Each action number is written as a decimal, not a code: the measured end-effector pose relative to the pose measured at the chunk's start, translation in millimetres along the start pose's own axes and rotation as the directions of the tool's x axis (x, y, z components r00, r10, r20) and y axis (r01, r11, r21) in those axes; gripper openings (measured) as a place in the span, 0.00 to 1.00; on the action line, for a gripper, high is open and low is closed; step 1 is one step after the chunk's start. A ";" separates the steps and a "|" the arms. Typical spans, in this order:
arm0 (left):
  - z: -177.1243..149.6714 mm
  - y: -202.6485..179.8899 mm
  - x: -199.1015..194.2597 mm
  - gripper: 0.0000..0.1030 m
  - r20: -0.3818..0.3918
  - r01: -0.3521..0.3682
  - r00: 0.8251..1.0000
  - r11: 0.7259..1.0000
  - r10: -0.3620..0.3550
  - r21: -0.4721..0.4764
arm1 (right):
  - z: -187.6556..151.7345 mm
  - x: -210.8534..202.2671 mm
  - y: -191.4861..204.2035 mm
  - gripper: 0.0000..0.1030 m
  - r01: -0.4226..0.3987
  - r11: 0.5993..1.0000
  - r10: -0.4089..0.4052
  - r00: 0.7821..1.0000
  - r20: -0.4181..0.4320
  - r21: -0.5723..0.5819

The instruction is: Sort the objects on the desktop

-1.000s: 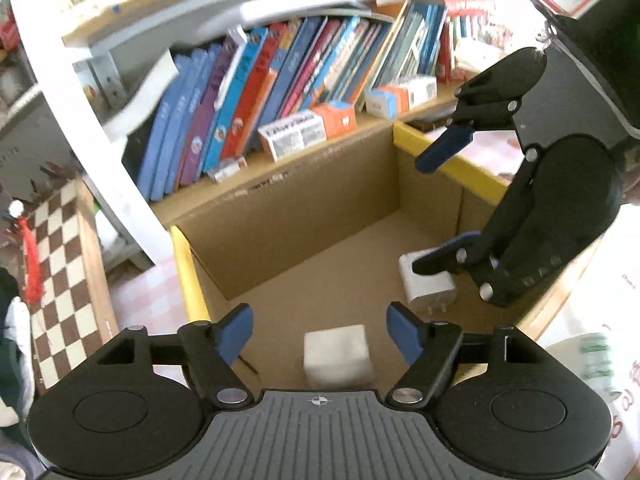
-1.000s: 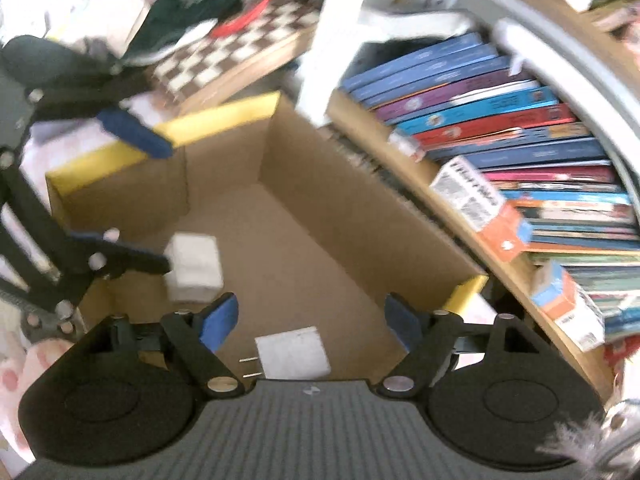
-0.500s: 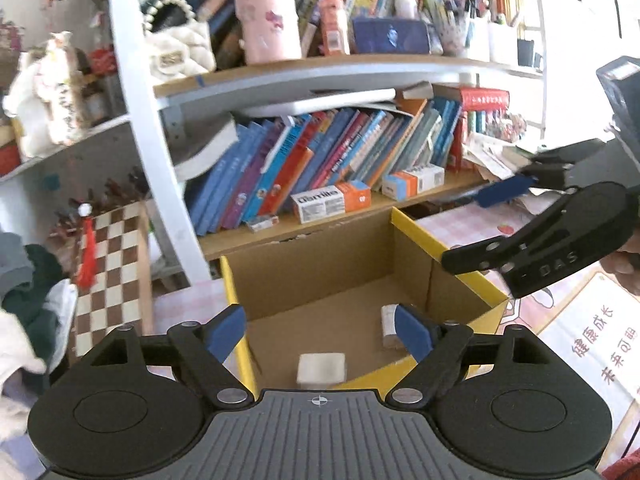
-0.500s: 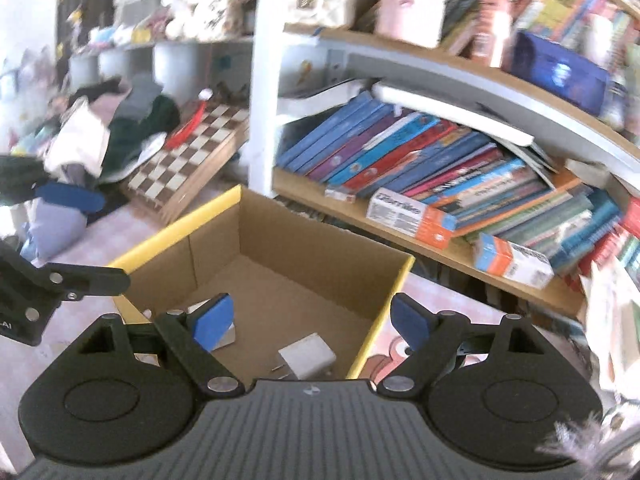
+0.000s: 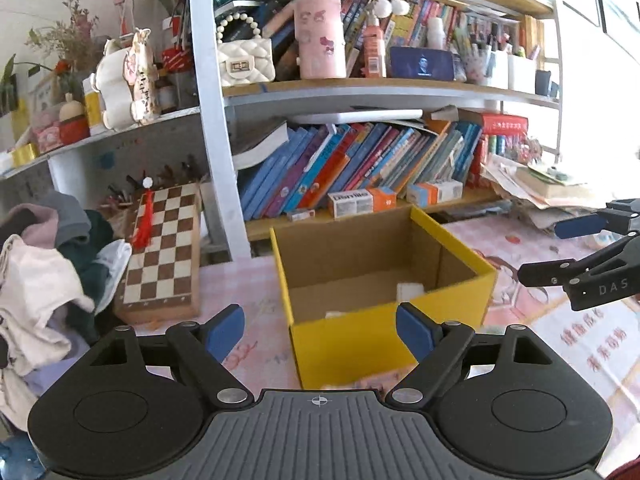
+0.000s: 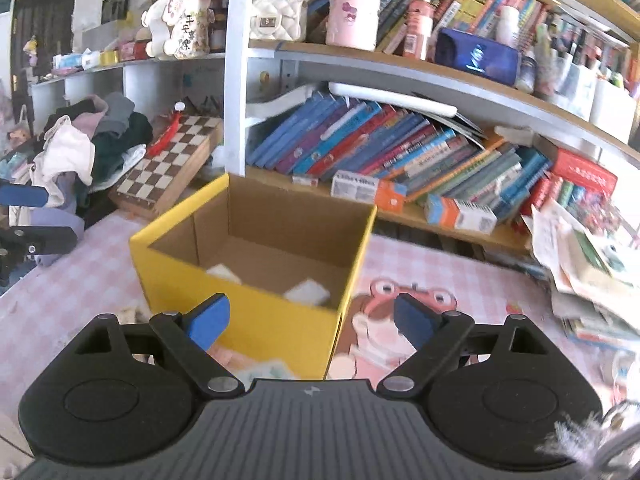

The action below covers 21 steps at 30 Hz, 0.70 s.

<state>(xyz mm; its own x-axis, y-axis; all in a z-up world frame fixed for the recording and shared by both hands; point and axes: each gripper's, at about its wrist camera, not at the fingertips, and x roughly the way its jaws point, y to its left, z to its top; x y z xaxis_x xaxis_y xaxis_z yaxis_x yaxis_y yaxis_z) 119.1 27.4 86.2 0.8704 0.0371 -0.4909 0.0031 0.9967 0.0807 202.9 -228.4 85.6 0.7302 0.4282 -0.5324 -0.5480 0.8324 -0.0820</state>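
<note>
Presently we hold the left gripper (image 5: 320,330) and right gripper (image 6: 310,318) wide open and empty above the tablecloth (image 6: 460,276), two white objects (image 6: 307,292) lying inside the yellow box (image 6: 244,316), evidently already sorted.

The setting is showing itself as a lived-in home study or bedroom corner. A shelving unit (image 5: 384,92) is carrying leaning rows of books (image 5: 360,168), a quilted white handbag (image 5: 245,62), a pink canister (image 5: 320,38) and ornaments, while a chessboard (image 5: 162,252) and a heap of clothes (image 5: 48,280) are lying beside it. A pink checked cartoon-print cloth (image 6: 460,280) is covering the worktop.
</note>
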 end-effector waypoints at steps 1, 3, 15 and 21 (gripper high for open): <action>-3.5 0.1 -5.0 0.83 -0.001 0.003 1.000 1.000 -0.003 0.000 | -4.5 -5.1 3.0 0.86 0.006 1.000 -0.006 1.000 -0.003 0.004; -10.4 0.0 -13.5 0.83 -0.006 0.010 1.000 1.000 -0.010 0.003 | -14.0 -15.5 9.2 0.86 0.019 1.000 -0.019 1.000 -0.008 0.013; -62.7 3.8 -48.0 0.88 -0.070 0.010 0.998 1.000 -0.010 -0.010 | -72.8 -56.6 46.8 0.88 0.117 0.988 -0.112 0.992 -0.054 0.102; -93.2 1.7 -56.8 0.88 -0.123 -0.002 0.992 1.000 -0.001 -0.025 | -94.5 -65.4 67.2 0.91 0.134 0.981 -0.125 0.990 -0.072 0.141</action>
<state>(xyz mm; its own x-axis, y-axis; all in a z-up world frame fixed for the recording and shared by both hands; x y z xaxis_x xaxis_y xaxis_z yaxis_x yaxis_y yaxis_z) 23.8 33.6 33.5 0.8034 0.0444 -0.5938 -0.0106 0.9981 0.0602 79.7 -233.7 35.2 0.7617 0.2942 -0.5773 -0.3817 0.9237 -0.0328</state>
